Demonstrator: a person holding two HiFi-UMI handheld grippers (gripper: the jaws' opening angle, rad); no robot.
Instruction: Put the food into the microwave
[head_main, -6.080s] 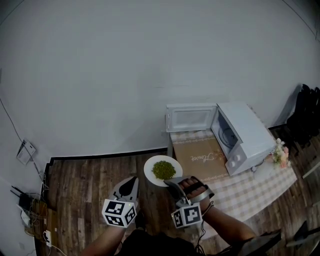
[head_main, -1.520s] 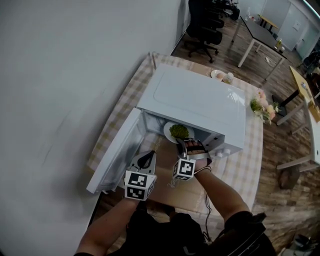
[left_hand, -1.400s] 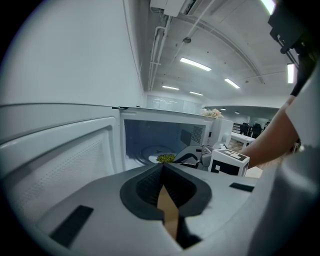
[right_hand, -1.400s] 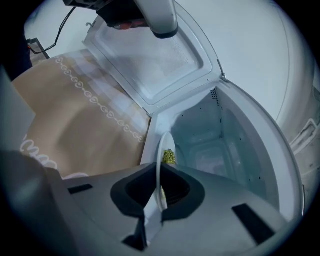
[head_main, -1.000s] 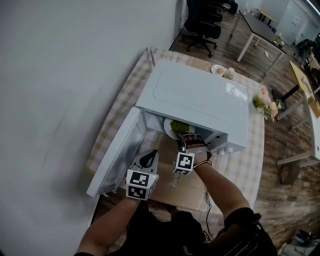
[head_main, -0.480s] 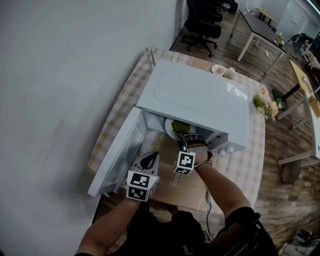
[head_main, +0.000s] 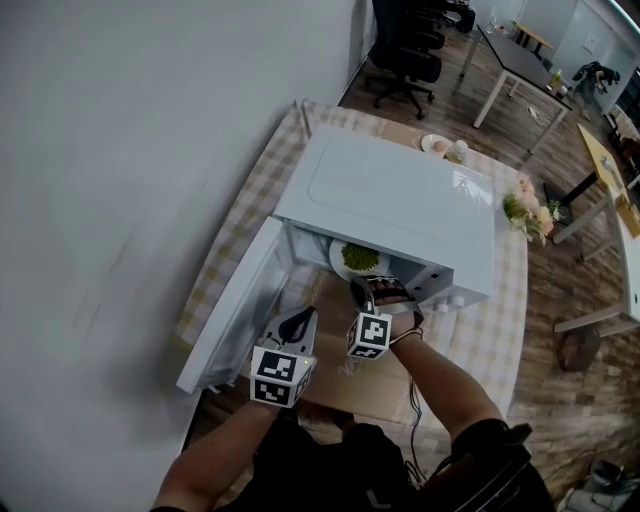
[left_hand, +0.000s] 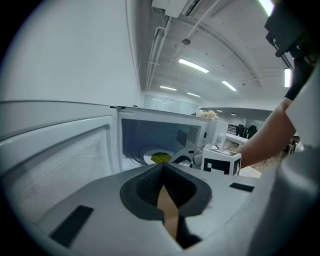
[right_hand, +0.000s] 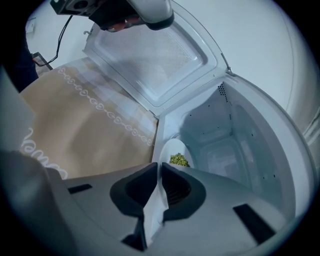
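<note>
- The right tongs pinch the rim of the plate; the green food sits just ahead, inside the open microwave, likely being set down.
- The left tongs are closed on nothing and hang back, clear.

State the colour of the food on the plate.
The food is green; the head view shows it best.

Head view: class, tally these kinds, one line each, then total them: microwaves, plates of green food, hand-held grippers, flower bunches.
Microwave: 1
Plate of green food: 1
Grippers: 2 (left gripper, right gripper)
Flower bunch: 1
Total: 5
</note>
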